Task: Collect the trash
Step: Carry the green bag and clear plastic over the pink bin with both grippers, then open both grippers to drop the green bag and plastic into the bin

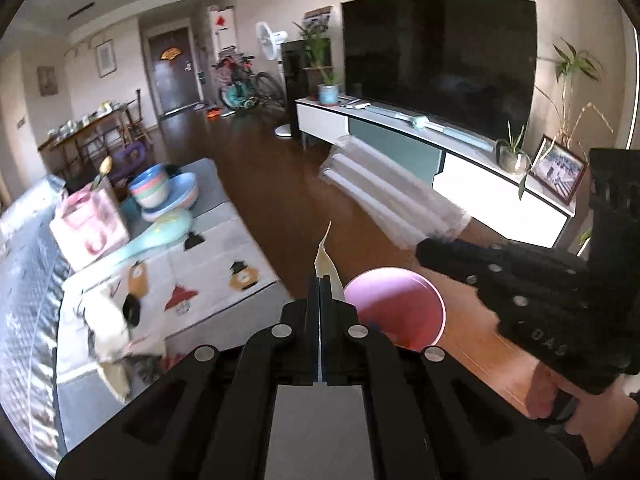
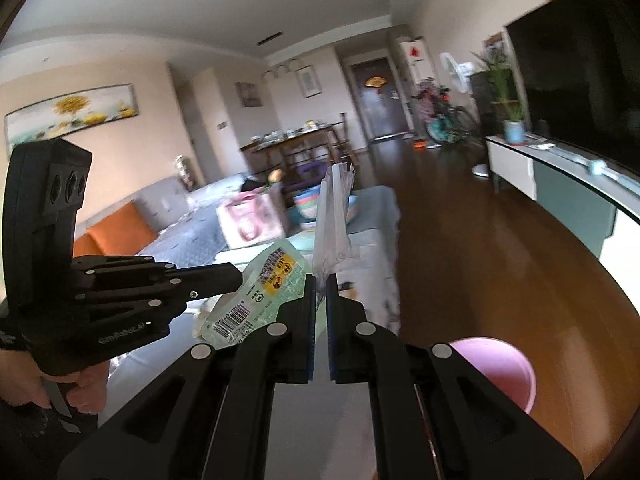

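Observation:
My left gripper (image 1: 322,280) is shut on a thin wrapper (image 1: 325,254), seen edge-on as a cream sliver. The right wrist view shows that wrapper (image 2: 264,292) flat: pale green with a barcode and yellow label, pinched by the left gripper (image 2: 239,278). My right gripper (image 2: 320,280) is shut on a clear ribbed plastic package (image 2: 334,208), which sticks up from its fingers. In the left wrist view the same package (image 1: 380,192) juts out of the right gripper (image 1: 420,246). A pink bin (image 1: 394,312) (image 2: 496,368) stands on the wooden floor below both grippers.
A cloth-covered low table (image 1: 224,248) carries crumpled paper (image 1: 108,320), a pink bag (image 1: 90,224), stacked bowls (image 1: 160,188) and a blue spoon (image 1: 160,234). A TV (image 1: 440,60) on a long white cabinet (image 1: 500,200) lines the right side. A hand (image 1: 544,392) grips the right tool.

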The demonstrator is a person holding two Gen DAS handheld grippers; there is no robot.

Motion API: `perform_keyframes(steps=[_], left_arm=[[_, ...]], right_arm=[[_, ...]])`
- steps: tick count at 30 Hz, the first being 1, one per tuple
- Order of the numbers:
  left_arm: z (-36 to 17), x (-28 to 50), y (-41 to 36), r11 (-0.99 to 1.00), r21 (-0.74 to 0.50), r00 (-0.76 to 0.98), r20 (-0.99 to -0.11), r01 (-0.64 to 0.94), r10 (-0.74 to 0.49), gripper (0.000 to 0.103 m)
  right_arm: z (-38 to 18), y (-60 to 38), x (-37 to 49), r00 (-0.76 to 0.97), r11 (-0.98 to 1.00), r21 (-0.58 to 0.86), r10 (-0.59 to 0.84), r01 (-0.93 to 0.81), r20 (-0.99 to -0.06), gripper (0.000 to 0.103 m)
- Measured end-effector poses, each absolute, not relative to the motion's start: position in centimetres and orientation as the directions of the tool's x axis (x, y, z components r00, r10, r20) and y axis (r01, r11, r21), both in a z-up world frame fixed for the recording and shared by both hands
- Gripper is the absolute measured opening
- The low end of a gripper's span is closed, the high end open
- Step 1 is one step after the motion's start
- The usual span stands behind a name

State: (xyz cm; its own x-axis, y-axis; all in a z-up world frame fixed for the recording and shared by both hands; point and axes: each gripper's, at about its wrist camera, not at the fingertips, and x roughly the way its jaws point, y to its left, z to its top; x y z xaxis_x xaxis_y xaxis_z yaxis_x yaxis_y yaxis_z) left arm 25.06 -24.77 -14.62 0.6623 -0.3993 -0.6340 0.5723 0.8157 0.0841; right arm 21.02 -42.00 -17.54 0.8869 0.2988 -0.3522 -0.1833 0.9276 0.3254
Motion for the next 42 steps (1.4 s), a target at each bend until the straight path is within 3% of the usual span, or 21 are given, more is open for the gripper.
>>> perform_keyframes(steps=[9,15,19,21,29,32,33,34,36,38,42], left_arm=[[-17.8,28.1,-31.8,0.785,0.069,0.606,-0.678,0.615,-0.416,0.0],[-20.8,30.5,-34.7,0.778,0.015,0.547,-0.72,0.628,-0.428,0.0],[-23.6,32.6,-36.6,0.775,-0.028,0.488,-0.762,0.631,-0.425,0.0],[-25.1,33.5,-37.5,0.777,-0.042,0.463,-0.782,0.628,-0.417,0.0],[-30.4,35.9,-40.7,0.777,-0.071,0.368,-0.851,0.625,-0.374,0.0],[-31.3,36.5,-40.8,0.785,-0.067,0.367,-0.857,0.616,-0.361,0.0],[-31.4,36.5,-40.8,0.791,-0.059,0.377,-0.856,0.609,-0.353,0.003],[-31.4,36.6,-40.7,0.795,-0.057,0.377,-0.858,0.604,-0.348,0.007],[-31.1,36.6,-40.1,0.806,-0.067,0.379,-0.858,0.589,-0.348,0.032],[-30.2,36.2,-38.9,0.817,-0.076,0.4,-0.844,0.572,-0.358,0.046],[-28.4,34.7,-35.5,0.827,-0.103,0.417,-0.825,0.553,-0.382,0.051]], right_arm=[[-20.6,-48.2,23.3,0.887,0.898,0.436,0.251,-0.063,-0.388,0.005],[-25.6,-50.0,26.8,0.779,0.889,0.447,0.206,0.104,-0.592,0.005],[-29.4,-51.2,28.1,0.699,0.866,0.469,0.224,0.177,-0.679,0.005],[-30.6,-51.4,28.8,0.657,0.892,0.402,0.177,0.209,-0.733,0.005],[-35.1,-52.0,30.5,0.547,0.89,0.366,0.17,0.273,-0.82,0.005],[-35.6,-51.5,30.7,0.513,0.887,0.339,0.142,0.314,-0.846,0.014],[-35.4,-51.4,30.7,0.516,0.889,0.336,0.138,0.312,-0.845,0.026],[-35.1,-51.5,30.6,0.524,0.888,0.338,0.136,0.312,-0.841,0.05],[-34.6,-51.5,30.5,0.534,0.888,0.323,0.109,0.326,-0.838,0.062],[-34.0,-50.8,30.1,0.549,0.879,0.352,0.129,0.322,-0.826,0.064],[-31.9,-47.1,29.8,0.573,0.911,0.334,0.145,0.24,-0.807,0.076]])
